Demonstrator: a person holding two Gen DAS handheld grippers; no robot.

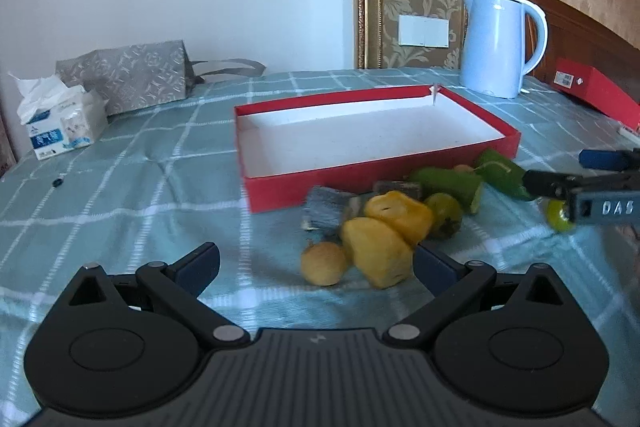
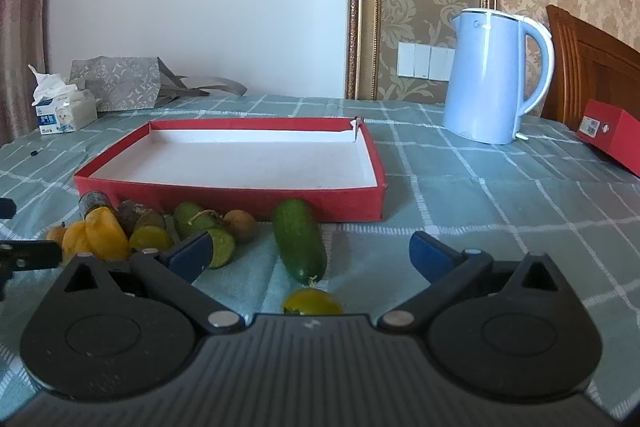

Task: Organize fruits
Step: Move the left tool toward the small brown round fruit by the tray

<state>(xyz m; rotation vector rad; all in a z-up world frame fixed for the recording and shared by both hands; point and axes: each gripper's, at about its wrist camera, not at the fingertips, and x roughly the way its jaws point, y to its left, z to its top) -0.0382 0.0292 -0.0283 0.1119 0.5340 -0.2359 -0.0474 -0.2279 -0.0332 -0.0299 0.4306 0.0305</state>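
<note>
A shallow red box (image 1: 360, 179) (image 2: 240, 197) with a white inside sits on the checked cloth and holds nothing. In front of it lies a cluster of fruit: yellow chunks (image 1: 380, 257) (image 2: 104, 235), a small round tan fruit (image 1: 324, 263), grey-brown pieces (image 1: 326, 207) and green cut pieces (image 1: 452, 183). My left gripper (image 1: 316, 261) is open, with the tan fruit and a yellow chunk between its fingers. My right gripper (image 2: 312, 251) is open around a whole green cucumber (image 2: 300, 243). A small yellow-green fruit (image 2: 312, 301) lies close to its body, and a halved lime (image 2: 220, 247) lies by its left finger.
A pale blue kettle (image 2: 492, 79) stands at the back right. A second red box (image 2: 612, 139) lies at the right edge before a wooden chair back. A tissue box (image 1: 60, 123) and a grey patterned bag (image 1: 132, 75) sit at the back left.
</note>
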